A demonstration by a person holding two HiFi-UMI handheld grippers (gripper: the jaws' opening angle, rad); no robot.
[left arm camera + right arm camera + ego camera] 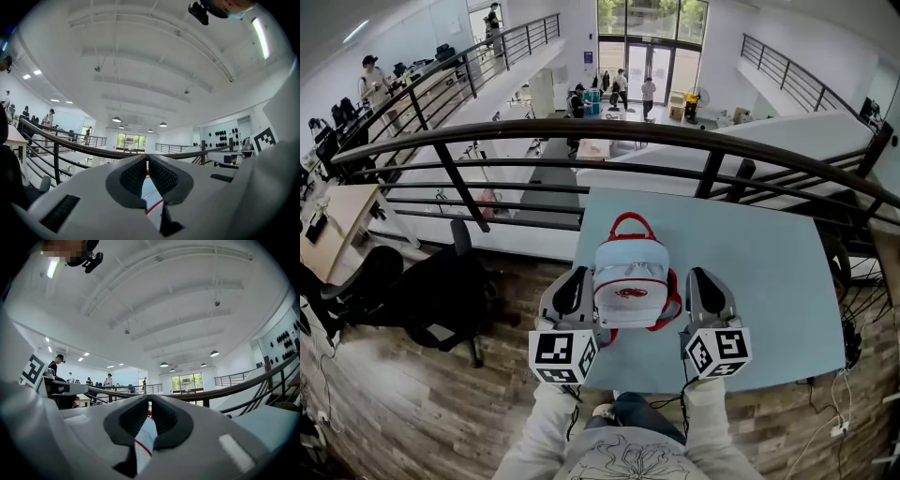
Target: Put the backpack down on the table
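A small light-blue and white backpack [630, 272] with red trim and a red top handle is over the near part of the pale blue table [769, 272], upright between my two grippers. Whether its base rests on the table I cannot tell. My left gripper [575, 281] is at its left side, shut on a white, red-edged strap [151, 197]. At the right side my right gripper [705, 279] is shut on the other strap [144, 439]. Both point level, away from me. In the gripper views the pads [136, 176] [164, 416] meet above the straps.
A black curved railing [609, 131] runs just behind the table's far edge, with a drop to a lower floor beyond it. A black office chair [441, 291] stands on the wood floor at the left. Cables [848, 356] hang off the table's right side.
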